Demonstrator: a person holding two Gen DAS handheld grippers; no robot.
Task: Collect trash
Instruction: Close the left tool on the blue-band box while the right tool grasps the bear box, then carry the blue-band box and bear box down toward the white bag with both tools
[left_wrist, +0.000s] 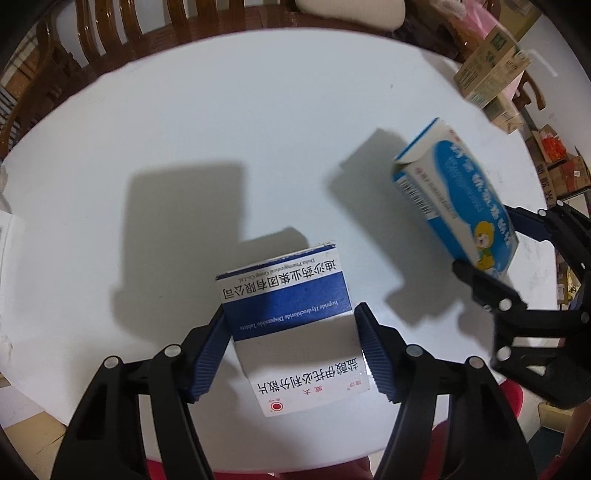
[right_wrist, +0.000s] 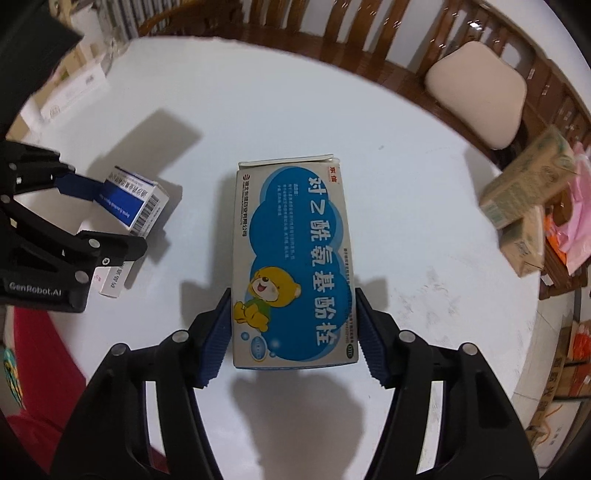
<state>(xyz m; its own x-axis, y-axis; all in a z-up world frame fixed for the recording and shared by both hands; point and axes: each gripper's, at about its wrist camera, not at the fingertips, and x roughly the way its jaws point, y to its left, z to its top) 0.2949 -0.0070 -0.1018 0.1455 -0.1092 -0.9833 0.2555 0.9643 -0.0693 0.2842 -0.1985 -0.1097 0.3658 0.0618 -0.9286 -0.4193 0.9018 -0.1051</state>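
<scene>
The left gripper (left_wrist: 291, 347) is clamped on a dark-blue-and-white medicine box (left_wrist: 291, 325), its ribbed blue pads (left_wrist: 210, 350) pressing both side faces; the box hangs just above the white round table (left_wrist: 221, 129), casting a shadow toward 10 o'clock. The right gripper (right_wrist: 293, 332) grasps a light-blue medicine box with a cartoon bear (right_wrist: 291, 258) by its long sides, top flap slightly open at 12 o'clock. In the right wrist view the other gripper and its box sit at 9 o'clock, with a small white carton (right_wrist: 110, 282) lying on the table beneath them. Farther off, at 1 to 3 o'clock, stand a wooden chair with a beige cushion (right_wrist: 476, 96) and stacked cardboard cartons (right_wrist: 524, 195)
</scene>
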